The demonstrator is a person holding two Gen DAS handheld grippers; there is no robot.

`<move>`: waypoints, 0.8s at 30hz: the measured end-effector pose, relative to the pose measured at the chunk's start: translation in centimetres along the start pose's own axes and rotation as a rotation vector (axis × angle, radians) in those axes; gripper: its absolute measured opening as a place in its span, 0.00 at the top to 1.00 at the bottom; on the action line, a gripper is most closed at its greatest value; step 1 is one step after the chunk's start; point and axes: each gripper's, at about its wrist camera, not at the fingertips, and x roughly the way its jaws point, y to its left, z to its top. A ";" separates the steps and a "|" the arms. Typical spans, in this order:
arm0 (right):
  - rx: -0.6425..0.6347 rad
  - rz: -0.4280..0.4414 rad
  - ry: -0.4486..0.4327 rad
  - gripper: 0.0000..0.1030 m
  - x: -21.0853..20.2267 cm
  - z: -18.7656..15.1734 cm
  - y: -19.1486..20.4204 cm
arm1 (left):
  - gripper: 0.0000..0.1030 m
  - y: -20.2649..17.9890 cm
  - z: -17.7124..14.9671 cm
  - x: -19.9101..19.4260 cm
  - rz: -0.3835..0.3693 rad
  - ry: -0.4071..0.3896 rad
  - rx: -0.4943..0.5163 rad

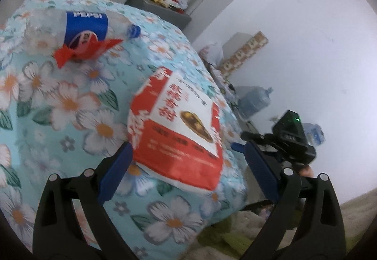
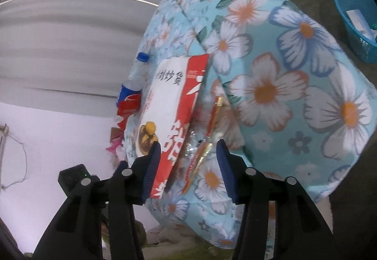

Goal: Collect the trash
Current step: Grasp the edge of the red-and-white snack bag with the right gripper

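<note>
A red and white paper snack bag (image 1: pixel 179 127) lies on a bed with a light blue flowered cover (image 1: pixel 70 99). My left gripper (image 1: pixel 186 153) is open, its jaws wide on either side of the bag's near end. A crushed Pepsi bottle (image 1: pixel 80 28) with a torn red wrapper (image 1: pixel 82 51) lies further back. In the right wrist view the same bag (image 2: pixel 169 113) stands edge-on beside a clear plastic wrapper with red and gold trim (image 2: pixel 205 142). My right gripper (image 2: pixel 188 149) is open around the bag's edge and the wrapper. The bottle (image 2: pixel 133 85) lies behind.
A blue plastic basket (image 2: pixel 355 19) with white items stands on the floor at the right. A grey side table (image 1: pixel 160 7) with a red flask and clutter is behind the bed. Water jugs (image 1: pixel 254 99) stand by the white wall.
</note>
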 end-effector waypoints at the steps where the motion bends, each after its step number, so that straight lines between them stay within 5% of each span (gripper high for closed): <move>1: 0.003 -0.005 0.002 0.55 -0.1 -0.1 -0.2 | 0.12 0.1 0.2 0.2 0.019 -0.001 0.004; 9: 0.028 0.005 0.023 0.63 0.7 -1.2 -1.3 | 0.28 0.0 1.7 2.6 0.128 -0.006 0.000; 16: -0.025 0.147 0.042 0.63 1.6 -0.9 1.2 | 0.35 0.0 2.5 4.3 0.241 0.020 0.022; 19: -0.022 0.124 0.079 0.63 3.6 -0.9 1.7 | 0.44 0.6 2.4 5.6 0.302 0.045 0.024; 24: -0.003 0.054 0.104 0.63 5.8 -1.1 1.6 | 0.49 1.9 2.1 6.1 0.268 0.060 -0.029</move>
